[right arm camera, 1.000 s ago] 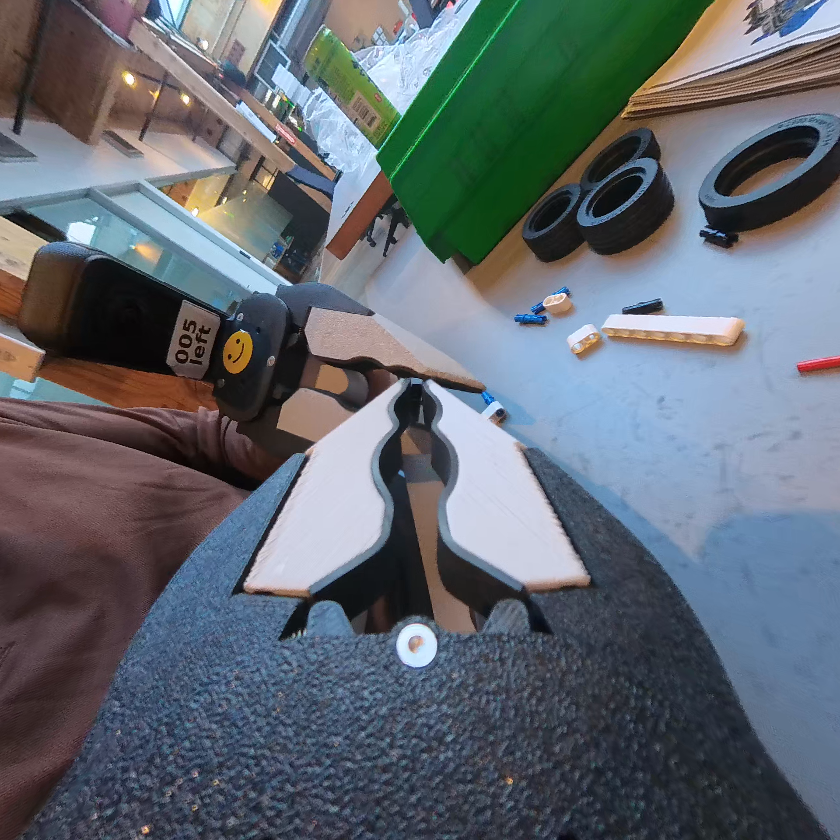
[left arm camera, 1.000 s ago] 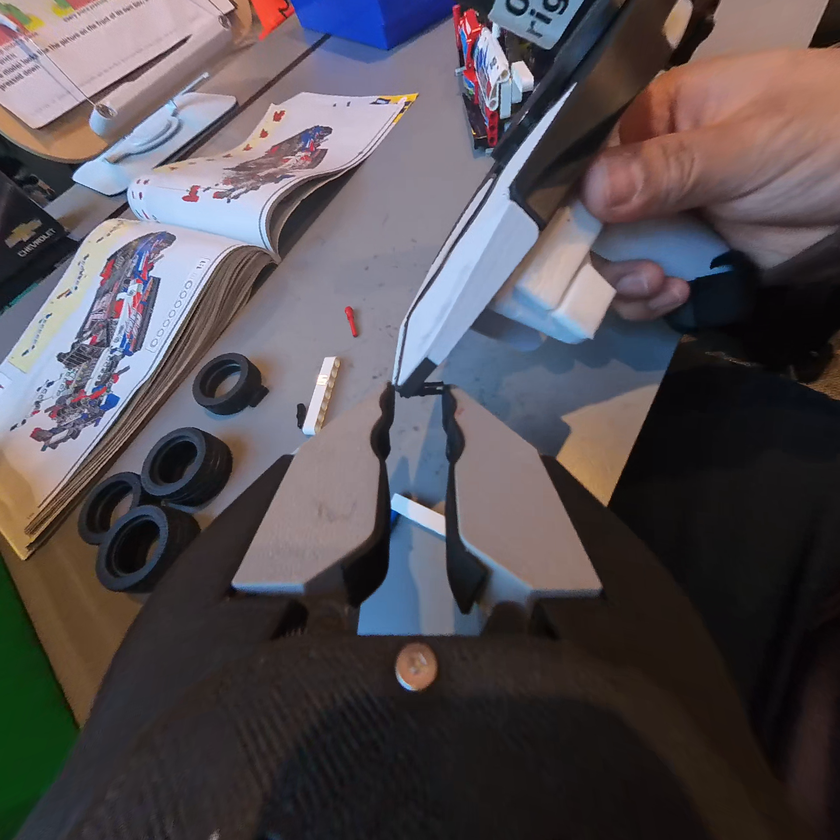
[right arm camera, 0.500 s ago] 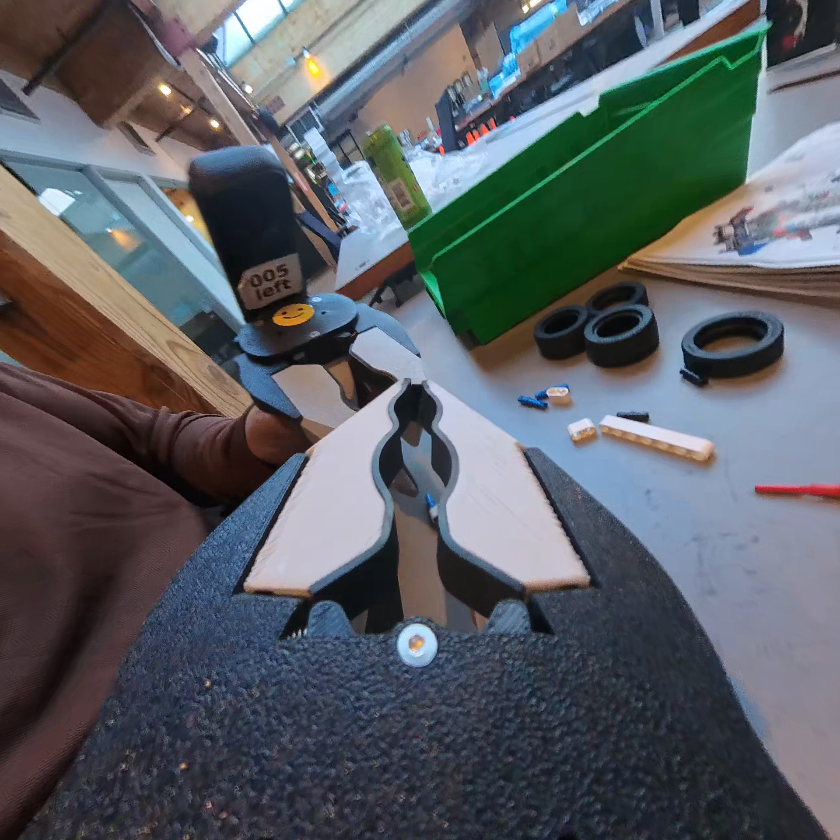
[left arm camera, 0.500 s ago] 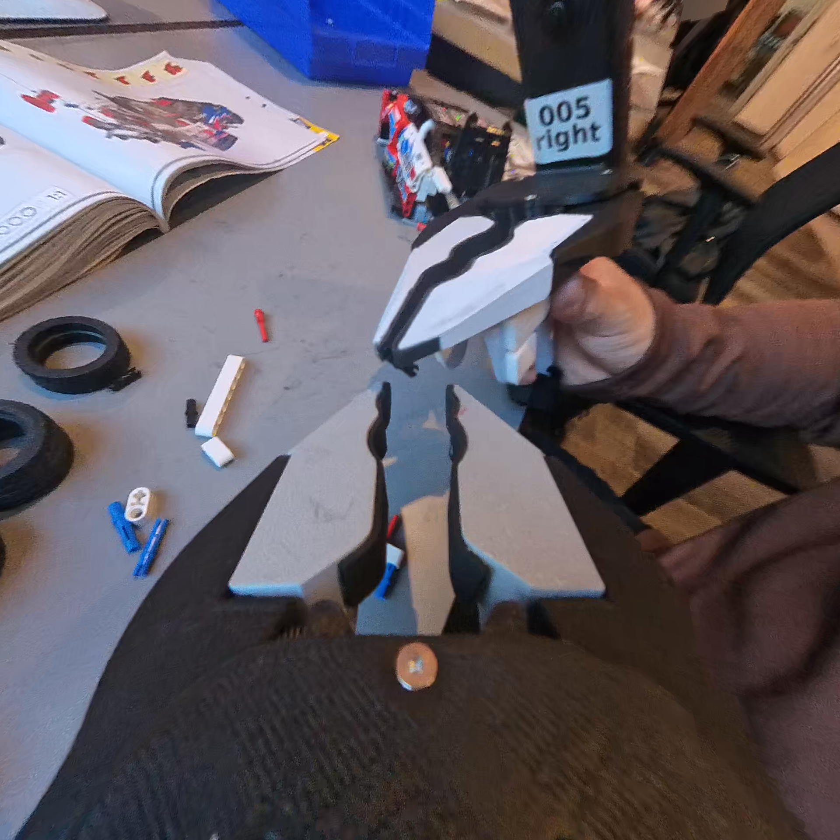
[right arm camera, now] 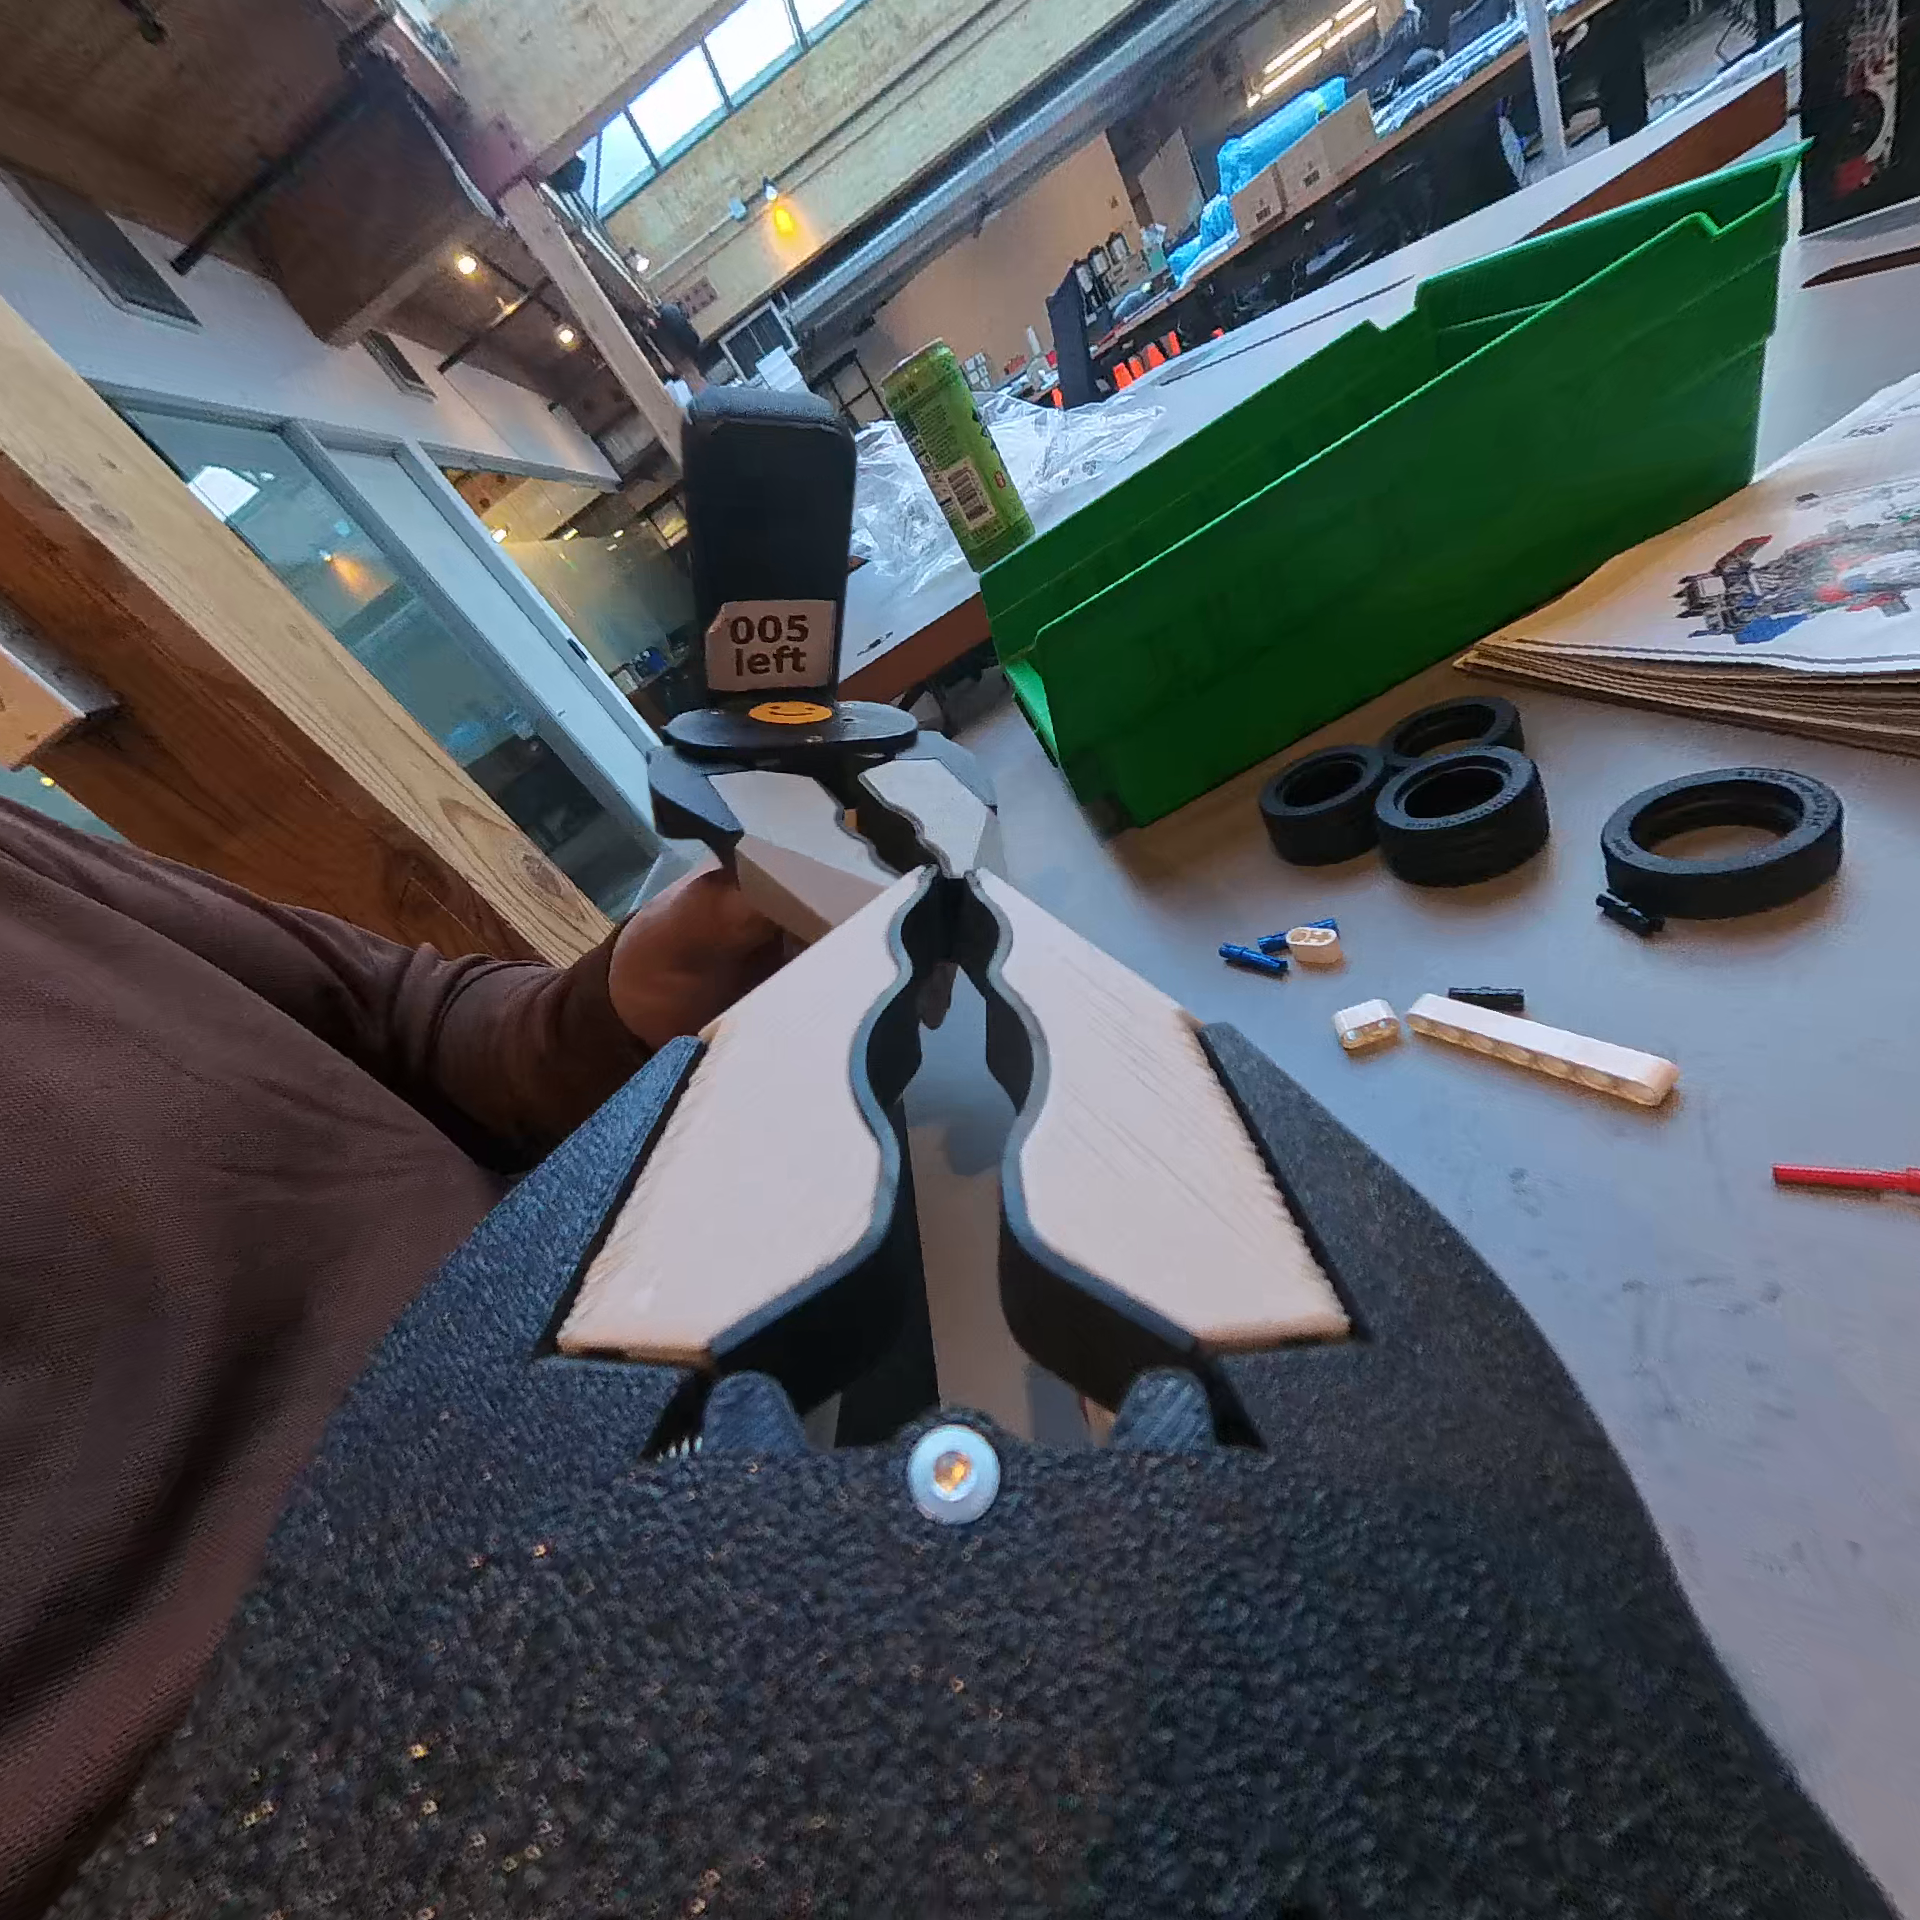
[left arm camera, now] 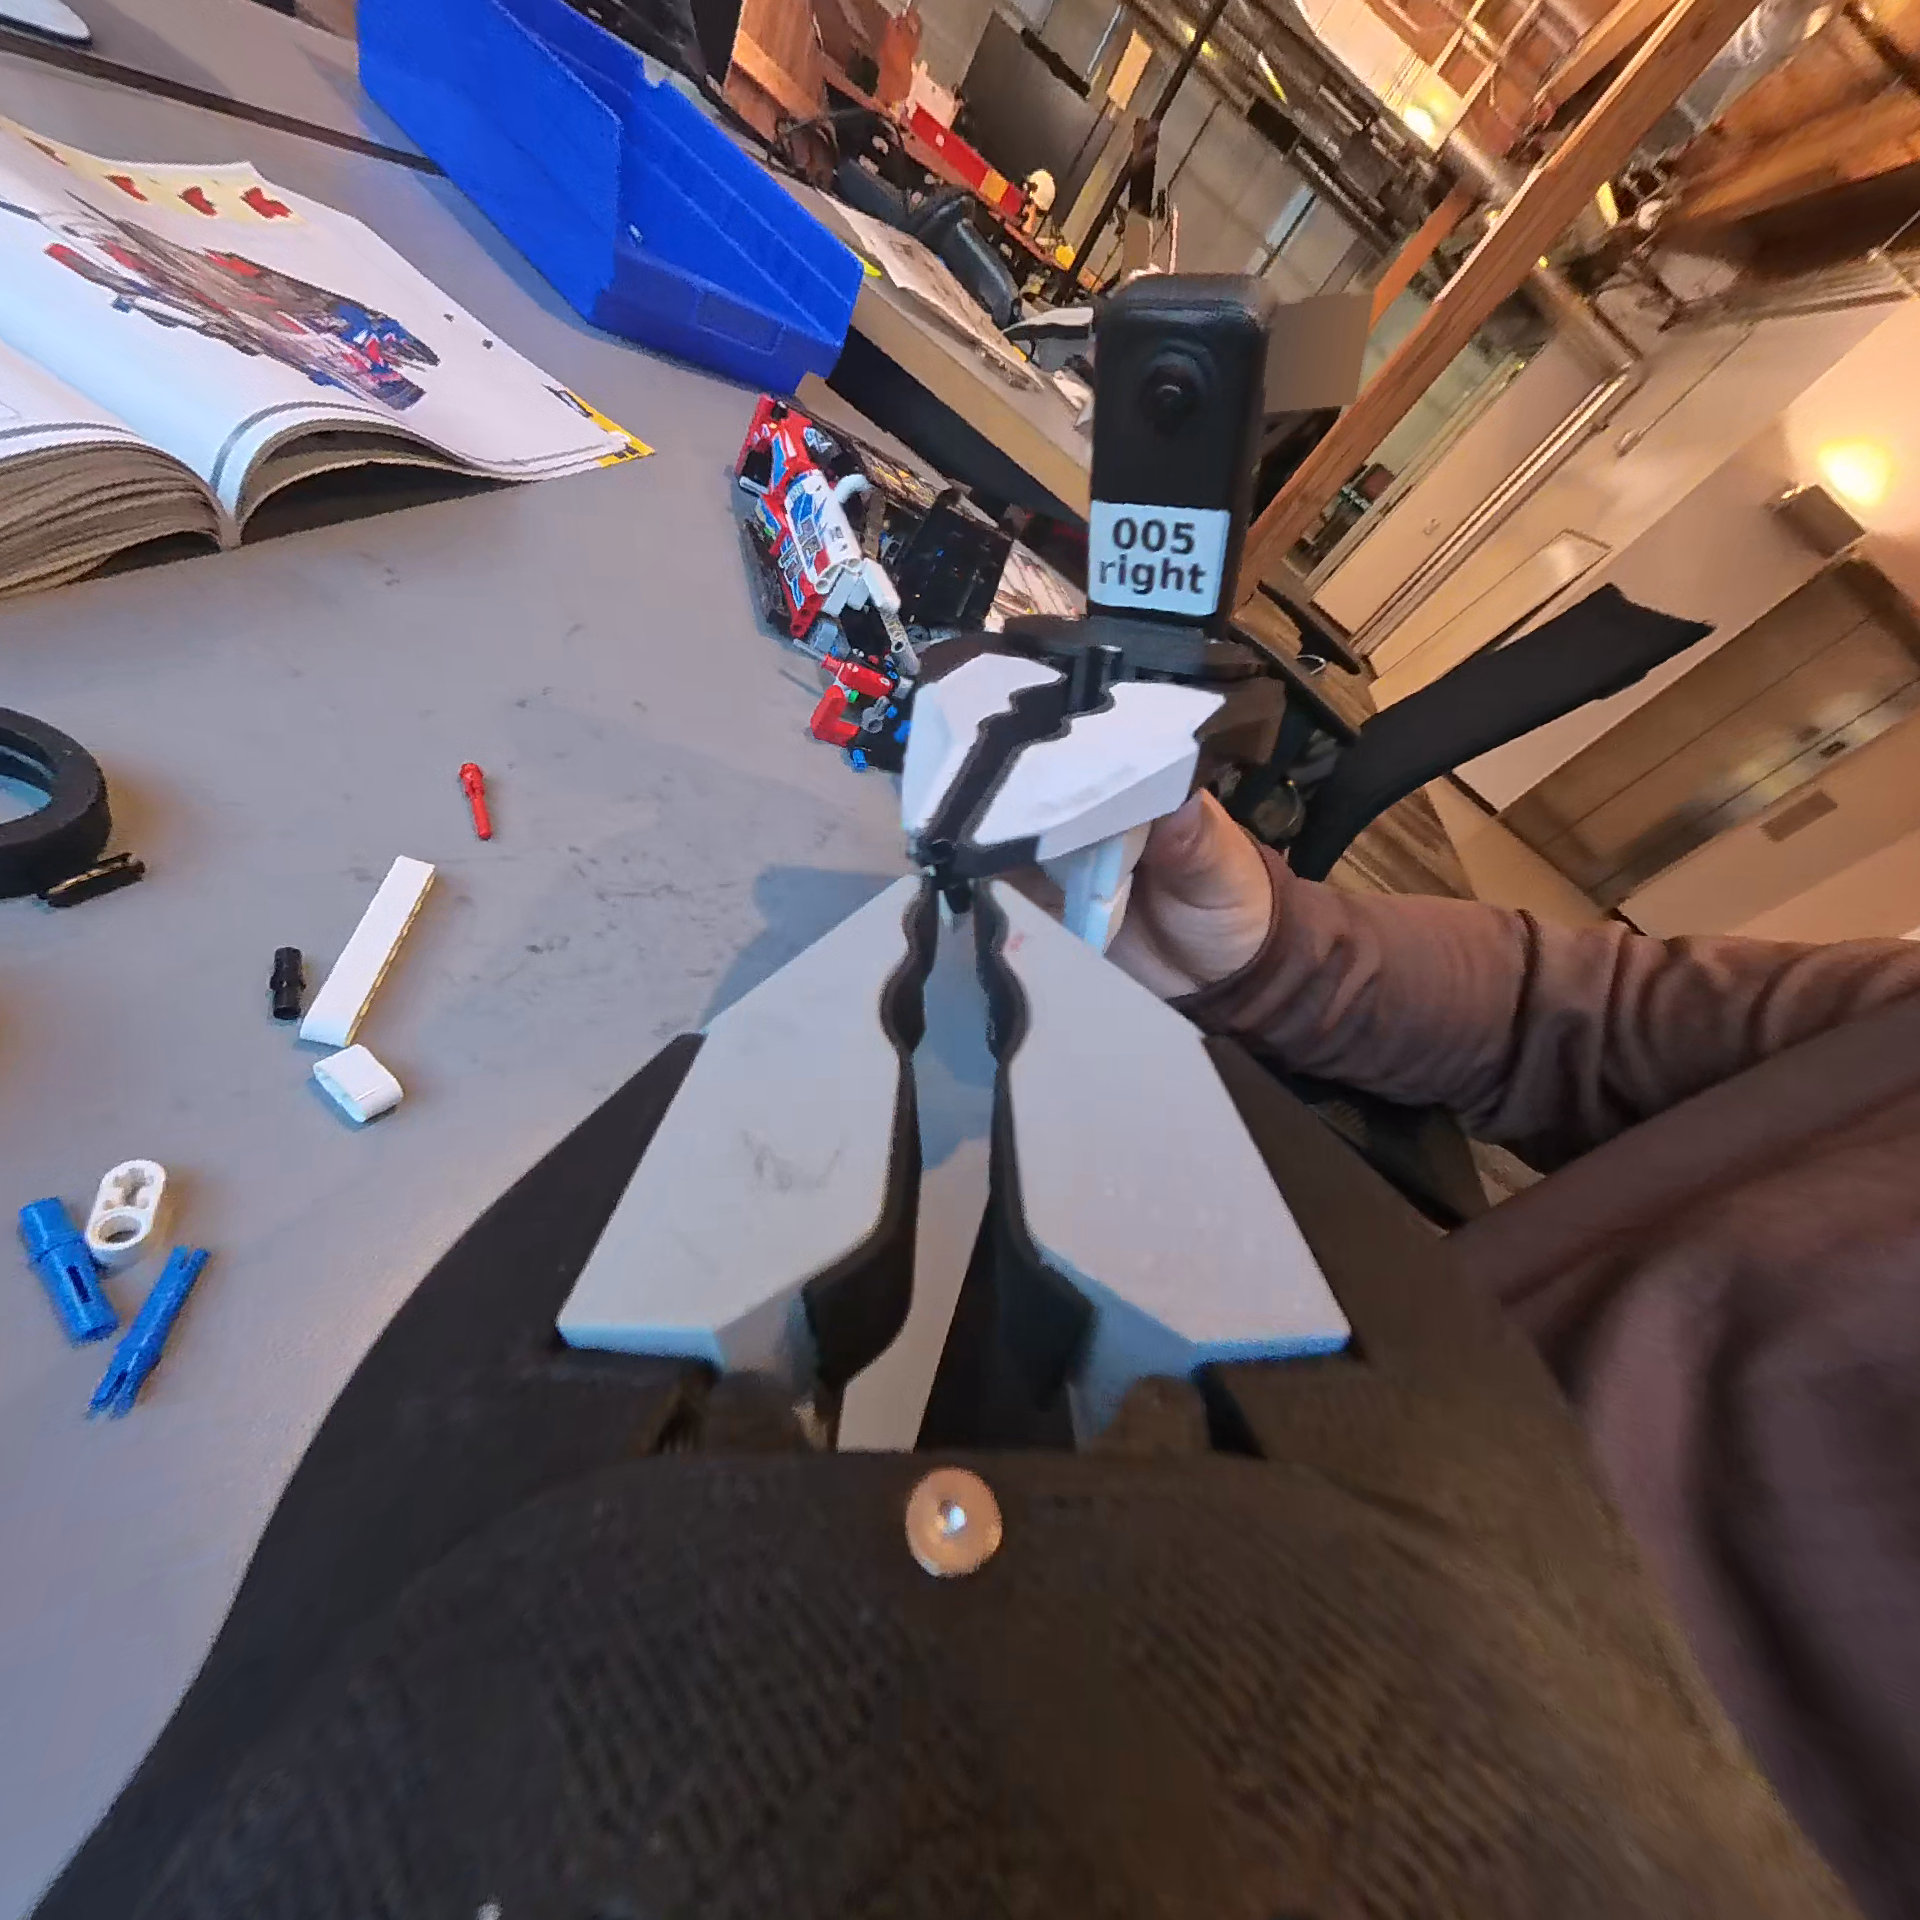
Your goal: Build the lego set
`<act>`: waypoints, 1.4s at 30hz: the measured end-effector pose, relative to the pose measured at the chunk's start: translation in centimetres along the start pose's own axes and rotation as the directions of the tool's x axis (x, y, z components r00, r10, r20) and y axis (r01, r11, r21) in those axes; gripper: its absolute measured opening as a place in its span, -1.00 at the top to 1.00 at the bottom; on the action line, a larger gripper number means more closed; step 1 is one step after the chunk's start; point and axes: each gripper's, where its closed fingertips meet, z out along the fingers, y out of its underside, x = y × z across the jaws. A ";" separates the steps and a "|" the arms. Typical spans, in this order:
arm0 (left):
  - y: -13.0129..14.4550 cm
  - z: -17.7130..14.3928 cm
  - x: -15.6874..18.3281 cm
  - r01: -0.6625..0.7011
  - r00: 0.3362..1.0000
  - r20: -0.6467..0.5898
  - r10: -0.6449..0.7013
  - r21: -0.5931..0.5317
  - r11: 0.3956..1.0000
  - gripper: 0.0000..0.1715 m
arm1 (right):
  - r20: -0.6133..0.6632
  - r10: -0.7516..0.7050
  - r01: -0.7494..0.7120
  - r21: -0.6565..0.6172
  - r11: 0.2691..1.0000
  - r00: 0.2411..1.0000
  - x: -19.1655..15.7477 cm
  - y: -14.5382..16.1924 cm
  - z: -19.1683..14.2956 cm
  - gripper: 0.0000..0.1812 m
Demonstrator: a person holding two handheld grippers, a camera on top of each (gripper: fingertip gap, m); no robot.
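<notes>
My left gripper (left arm camera: 951, 906) and my right gripper (right arm camera: 945, 885) meet tip to tip above the grey table's near edge. Each is held in a hand. A small black pin (left arm camera: 938, 854) sits where the tips meet, and the jaws of both stand nearly closed around it. In the right wrist view the pin is mostly hidden between the fingers. The partly built red, white and black model (left arm camera: 831, 540) lies behind the right gripper. Loose parts lie on the table: a white beam (left arm camera: 369, 951), a short white piece (left arm camera: 356, 1083), a red axle (left arm camera: 475, 800) and blue pins (left arm camera: 68, 1283).
The open instruction book (left arm camera: 208, 343) lies at the back left, with a blue bin (left arm camera: 623, 177) behind it. A green bin (right arm camera: 1403, 540), a green can (right arm camera: 956, 468), stacked black tyres (right arm camera: 1455, 800) and a single tyre (right arm camera: 1720, 847) stand beyond the loose parts. A wooden post (right arm camera: 260, 727) rises beside the table. The tips of both grippers are at nearly the same place. Both grippers' tips are roughly 12 centimeters from the short white piece (left arm camera: 356, 1083). The right camera catches it too, in the right wrist view (right arm camera: 1360, 1018). Both grippers' tips are roughly 15 centimeters from the red axle (left arm camera: 475, 800).
The left gripper's jaws have narrowed from open to nearly closed. Both grippers have levelled out and come together tip to tip, the right one still holding the black pin.
</notes>
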 end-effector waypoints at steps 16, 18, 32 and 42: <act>2.5 -1.8 -5.1 -0.431 0.744 0.296 0.599 -0.473 0.769 0.98 | -0.146 -0.230 0.186 -0.268 0.945 0.962 2.2 1.7 -1.5 0.79; 2.5 -1.8 -5.0 -0.482 0.679 0.293 0.673 -0.515 0.709 0.98 | -0.151 -0.268 0.214 -0.302 0.929 0.952 2.0 2.2 -1.0 0.79; 3.9 -1.3 -3.9 -0.544 0.601 0.197 0.775 -0.609 0.577 0.98 | -0.119 -0.266 0.208 -0.359 0.910 0.957 1.6 4.2 0.2 0.96; 2.8 -2.3 -5.4 -0.582 0.480 0.330 0.813 -0.574 0.577 0.67 | -0.066 0.197 -0.206 -0.177 0.962 0.978 1.8 2.8 -0.2 0.96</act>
